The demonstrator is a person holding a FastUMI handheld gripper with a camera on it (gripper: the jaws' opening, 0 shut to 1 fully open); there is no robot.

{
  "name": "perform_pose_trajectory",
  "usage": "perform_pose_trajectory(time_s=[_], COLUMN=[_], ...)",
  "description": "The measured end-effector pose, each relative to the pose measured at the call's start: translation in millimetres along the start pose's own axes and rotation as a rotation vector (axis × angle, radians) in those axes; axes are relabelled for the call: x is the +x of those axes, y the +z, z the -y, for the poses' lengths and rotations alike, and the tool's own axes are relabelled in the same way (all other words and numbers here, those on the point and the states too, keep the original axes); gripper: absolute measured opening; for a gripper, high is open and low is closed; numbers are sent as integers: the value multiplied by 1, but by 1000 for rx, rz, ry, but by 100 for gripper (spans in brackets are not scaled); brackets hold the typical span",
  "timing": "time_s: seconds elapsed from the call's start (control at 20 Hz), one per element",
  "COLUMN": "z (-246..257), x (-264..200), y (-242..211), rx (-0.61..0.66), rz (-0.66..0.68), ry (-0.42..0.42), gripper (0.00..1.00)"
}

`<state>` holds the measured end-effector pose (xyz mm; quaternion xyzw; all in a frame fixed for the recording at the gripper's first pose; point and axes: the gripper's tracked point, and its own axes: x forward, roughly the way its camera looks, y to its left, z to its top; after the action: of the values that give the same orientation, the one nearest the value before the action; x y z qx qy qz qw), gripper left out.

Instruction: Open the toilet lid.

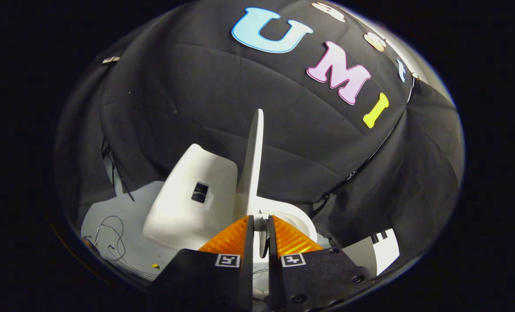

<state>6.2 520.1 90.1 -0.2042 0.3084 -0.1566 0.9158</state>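
Note:
The white toilet lid (253,164) stands raised and shows edge-on as a thin slab rising straight ahead of the fingers. Its lower edge runs down between them. My gripper (261,222) is shut on that edge, one finger pressing on each side. To the left of the lid is the white tank (188,203) with a dark square recess (200,192) in its face. To the right of the lid, a curved piece of the white seat and bowl rim (298,219) shows just beyond the right finger.
The toilet stands on a white floor (110,212), where thin cables (110,240) lie loose at the left. Black cloth hangs close behind and around the toilet. A white panel with dark stripes (385,249) sits low on the right.

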Motion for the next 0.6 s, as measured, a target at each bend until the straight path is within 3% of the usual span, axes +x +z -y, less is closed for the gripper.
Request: perform_pose_trajectory(time_s=[0.25,0.5,0.6], z=[-5,0,-8], x=[1,0,1], y=[1,2,4], rx=[-6,10,11], rz=[3,-1,3], ry=[8,17,68], gripper=[26,77,77])
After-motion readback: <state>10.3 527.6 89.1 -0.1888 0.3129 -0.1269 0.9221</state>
